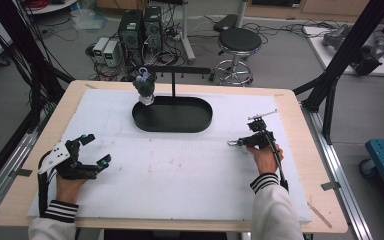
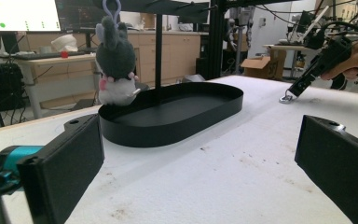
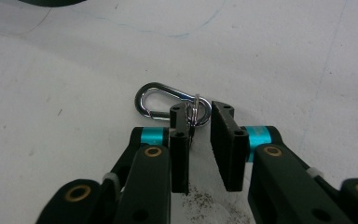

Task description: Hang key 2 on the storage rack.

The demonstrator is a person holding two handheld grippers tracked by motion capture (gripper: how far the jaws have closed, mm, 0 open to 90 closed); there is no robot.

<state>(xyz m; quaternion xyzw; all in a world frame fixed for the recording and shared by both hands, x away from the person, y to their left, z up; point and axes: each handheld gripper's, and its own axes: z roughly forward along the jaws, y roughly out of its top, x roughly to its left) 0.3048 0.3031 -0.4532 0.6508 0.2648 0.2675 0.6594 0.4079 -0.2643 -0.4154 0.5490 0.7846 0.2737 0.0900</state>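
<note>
- one silver carabiner clip (image 3: 161, 101) with a small key ring (image 3: 194, 110) on it, lying on the white foam mat (image 1: 180, 170) over on the right side, well apart from the tray
- no readable brand or label on any of it
- right gripper (image 3: 200, 116) has its jaws down around the ring end, narrow gap between them; the ring touches the left pad, so not a full pinch
- left gripper (image 1: 91, 148) sits at the mat's left, jaws spread wide, holding nothing
- one black oval tray (image 1: 172, 125) farther back, one grey and white plush bunny keychain (image 2: 115, 60) hanging over its left rim from a black stand (image 1: 174, 75)
</note>
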